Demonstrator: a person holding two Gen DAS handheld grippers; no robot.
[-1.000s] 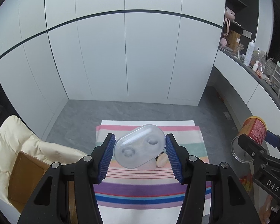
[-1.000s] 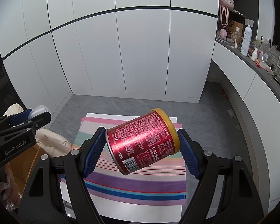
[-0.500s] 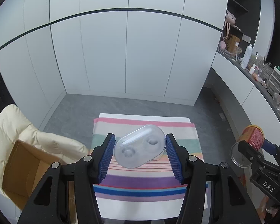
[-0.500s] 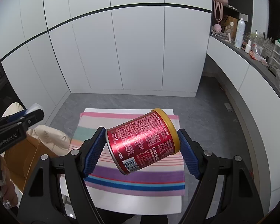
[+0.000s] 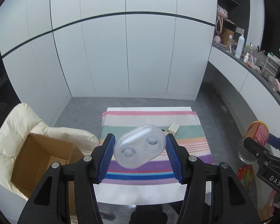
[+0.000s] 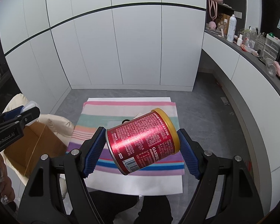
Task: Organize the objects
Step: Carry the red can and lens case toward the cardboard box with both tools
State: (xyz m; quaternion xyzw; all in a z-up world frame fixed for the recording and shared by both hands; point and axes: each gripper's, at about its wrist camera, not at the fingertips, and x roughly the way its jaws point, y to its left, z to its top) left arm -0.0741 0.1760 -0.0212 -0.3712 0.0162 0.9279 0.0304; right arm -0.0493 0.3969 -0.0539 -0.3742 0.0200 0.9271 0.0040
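Left wrist view: left gripper [image 5: 140,155] clamping clear oval plastic case [image 5: 140,146], holding it tilted above striped cloth [image 5: 184,119]; small beige block [image 5: 173,128] lying on cloth; open brown cardboard box [image 5: 41,158] sitting on cream cushion [image 5: 20,119] at left.

Right wrist view: right gripper [image 6: 142,150] gripping red cylindrical tin with yellow lid [image 6: 141,142], holding it tilted above same cloth [image 6: 121,108].

Red can [image 6: 142,141] in right wrist view: "GAMBOL" partly readable near its yellow rim, barcode starting with 6; the fine print is too small to read. Left gripper [image 6: 15,128] body reads "GenRobot.AI". Right gripper [image 5: 259,149], seen from left wrist view, reads "DAS".
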